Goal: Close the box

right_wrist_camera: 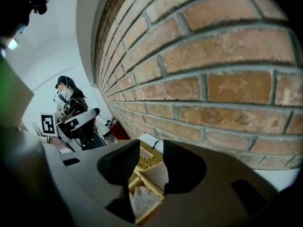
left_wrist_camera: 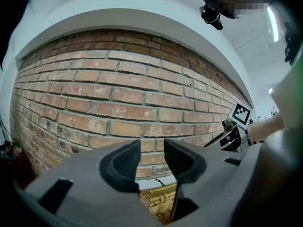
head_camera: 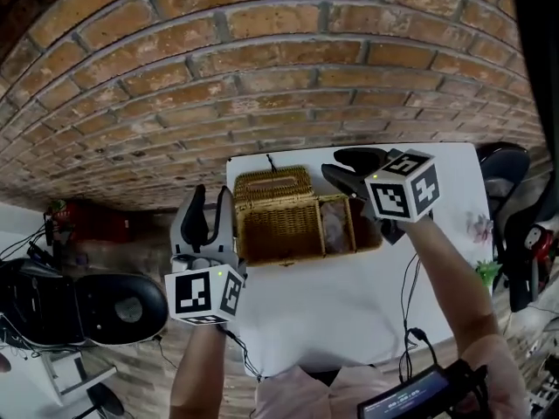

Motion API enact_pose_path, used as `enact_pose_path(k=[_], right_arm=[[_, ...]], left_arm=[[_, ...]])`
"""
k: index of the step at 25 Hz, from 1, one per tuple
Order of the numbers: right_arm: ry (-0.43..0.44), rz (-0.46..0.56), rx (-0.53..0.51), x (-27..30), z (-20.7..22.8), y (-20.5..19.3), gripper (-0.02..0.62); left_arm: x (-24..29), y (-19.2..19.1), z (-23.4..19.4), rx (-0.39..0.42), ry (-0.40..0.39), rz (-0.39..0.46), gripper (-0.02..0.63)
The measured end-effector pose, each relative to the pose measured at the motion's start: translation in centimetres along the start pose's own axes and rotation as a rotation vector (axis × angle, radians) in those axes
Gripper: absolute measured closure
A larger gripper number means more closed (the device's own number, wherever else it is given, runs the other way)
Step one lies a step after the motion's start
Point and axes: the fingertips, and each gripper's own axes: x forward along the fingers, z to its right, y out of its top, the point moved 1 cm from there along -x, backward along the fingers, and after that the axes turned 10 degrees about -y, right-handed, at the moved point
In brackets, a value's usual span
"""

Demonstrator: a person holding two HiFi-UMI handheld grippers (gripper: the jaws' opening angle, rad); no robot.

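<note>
Box [head_camera: 278, 215]: centre of white table [head_camera: 349, 304], right end uncovered.
Left gripper [head_camera: 212, 212]: jaws spread, empty, beside box's left end.
Right gripper [head_camera: 345, 171]: jaws spread, empty, over box's far right corner.

No readable text, screen [head_camera: 417, 401] print too small

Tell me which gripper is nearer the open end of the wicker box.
The right gripper, jaws apart at the wicker box's open right end; the left gripper is off its left side.
</note>
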Motion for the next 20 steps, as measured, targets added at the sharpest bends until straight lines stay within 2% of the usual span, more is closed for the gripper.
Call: enact_pose_path(k=[7, 8, 12, 14, 17, 20], right_arm=[[0.157, -0.247, 0.251, 5.4, 1.4, -3.3, 0.429], [0.173, -0.276, 0.293, 5.7, 1.6, -3.4, 0.4], [0.252, -0.388, 0.464, 6.8, 2.1, -3.7, 0.351], [0.295, -0.448, 0.531, 7.3, 2.2, -4.1, 0.349], [0.336, -0.534, 0.592, 8.3, 2.5, -5.1, 0.348], [0.339, -0.568, 0.584, 9.0, 3.1, -6.0, 0.354]], left_arm=[[1.8, -2.8, -1.6, -0.052, -0.01, -0.037, 0.443], [2.0, -3.2, -1.8, -0.061, -0.012, -0.042, 0.443], [2.2, -4.5, -2.3, -0.089, -0.016, -0.059, 0.443], [2.2, -4.9, -2.4, -0.093, -0.018, -0.064, 0.443], [2.0, -5.1, -2.5, -0.099, -0.017, -0.069, 0.443], [1.7, -5.1, -2.7, -0.1, -0.016, -0.069, 0.443]])
